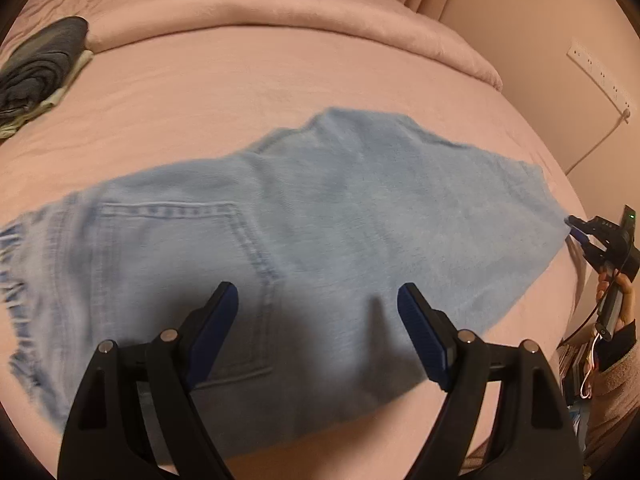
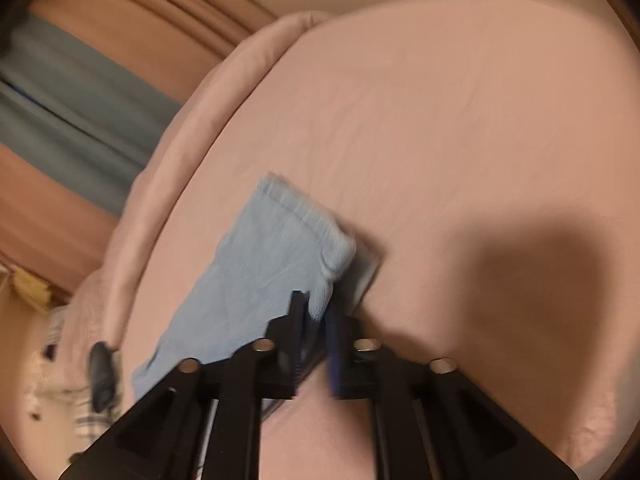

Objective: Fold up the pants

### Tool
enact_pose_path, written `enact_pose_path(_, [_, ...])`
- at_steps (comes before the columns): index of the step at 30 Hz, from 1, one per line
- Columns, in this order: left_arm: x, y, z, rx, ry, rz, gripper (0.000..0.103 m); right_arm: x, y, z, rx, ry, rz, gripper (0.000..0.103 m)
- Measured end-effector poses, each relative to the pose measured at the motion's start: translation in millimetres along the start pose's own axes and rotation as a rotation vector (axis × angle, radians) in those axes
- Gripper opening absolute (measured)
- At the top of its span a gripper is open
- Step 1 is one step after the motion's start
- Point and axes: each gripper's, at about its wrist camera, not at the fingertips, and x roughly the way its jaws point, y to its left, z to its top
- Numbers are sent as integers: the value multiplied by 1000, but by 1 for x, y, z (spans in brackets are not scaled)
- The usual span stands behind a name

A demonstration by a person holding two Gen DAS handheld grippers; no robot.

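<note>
Light blue denim pants [image 1: 320, 208] lie spread across the pink bed [image 1: 240, 80], back pocket up and the frayed waist end at the left. My left gripper [image 1: 318, 290] hovers open over the seat of the pants with nothing between its fingers. At the far right a hand [image 1: 624, 296] holds my right gripper [image 1: 574, 226] at the leg's end, where the cloth draws to a point. In the right wrist view, the right gripper [image 2: 316, 308] has its jaws narrow, with the hem corner of the pants [image 2: 260, 272] bunched and filling the gap.
A stack of folded dark and pale clothes [image 1: 40, 72] sits at the bed's far left. A rolled pink duvet [image 1: 260, 12] runs along the far side. On the right are the bed's edge, the wall, and a white power strip [image 1: 600, 76] with its cable.
</note>
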Motion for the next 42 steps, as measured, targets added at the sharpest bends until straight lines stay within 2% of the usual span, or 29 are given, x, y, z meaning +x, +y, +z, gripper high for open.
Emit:
enact_pose_path(2, [-15,9,-1,-2,-36,10,83,-27,11,1,-41,-126,-134,54])
enact_pose_path(4, [-24,20,1,-8,-64,46,83,-43,32,-3,-127,-191,-153,54])
enact_pose_path(5, [-27,28,1,-19,-71,71,83,-45,43,-6,-176,-194,-146,54])
enact_pose_path(6, [-29,36,2,-36,-73,88,83,-43,67,-15,-282,-174,-123,54])
enact_pose_path(7, [-30,43,2,-54,-74,95,83,-36,95,-28,-403,-127,-74,54])
enact_pose_path(8, [-31,51,1,-71,-77,98,83,-29,113,-39,-469,-95,-35,53])
enact_pose_path(10, [-33,60,-2,-83,-74,99,82,-8,158,-73,-626,23,92,44])
enact_pose_path(11, [-33,61,-4,-76,-68,98,82,8,185,-97,-708,96,149,36])
enact_pose_path(13, [-30,59,-8,-43,-44,122,81,30,214,-125,-796,171,185,28])
enact_pose_path(15, [-22,56,-13,5,16,155,78,55,246,-153,-886,239,203,22])
enact_pose_path(17, [-16,55,-23,65,81,183,74,70,263,-167,-922,301,197,22])
enact_pose_path(18, [-17,54,-26,91,87,183,73,81,270,-174,-938,364,187,22])
enact_pose_path(21, [-29,62,-34,101,104,146,71,89,264,-201,-1055,515,117,22])
enact_pose_path(23, [-37,70,-37,76,102,98,72,70,259,-214,-1162,501,95,22])
enact_pose_path(25, [-43,72,-39,77,90,84,70,54,253,-210,-1176,530,99,22])
enact_pose_path(26, [-45,71,-39,80,89,93,70,48,250,-203,-1151,572,126,22])
enact_pose_path(28, [-49,62,-37,79,75,106,72,38,252,-192,-1126,538,168,22])
enact_pose_path(31, [-50,43,-32,87,42,39,73,35,265,-192,-1112,474,243,22])
enact_pose_path(34, [-43,23,-29,108,19,10,76,48,282,-204,-1100,452,305,22])
enact_pose_path(36, [-30,19,-30,95,44,-9,76,59,283,-223,-1106,477,325,22])
enact_pose_path(38, [-16,20,-38,98,79,15,76,73,278,-254,-1147,544,298,22])
enact_pose_path(39, [-15,17,-41,127,71,33,76,72,275,-262,-1175,496,291,22])
enact_pose_path(40, [-17,12,-44,161,64,54,76,66,275,-263,-1196,474,298,22])
enact_pose_path(42, [-20,3,-45,203,73,86,79,56,271,-254,-1177,495,318,22])
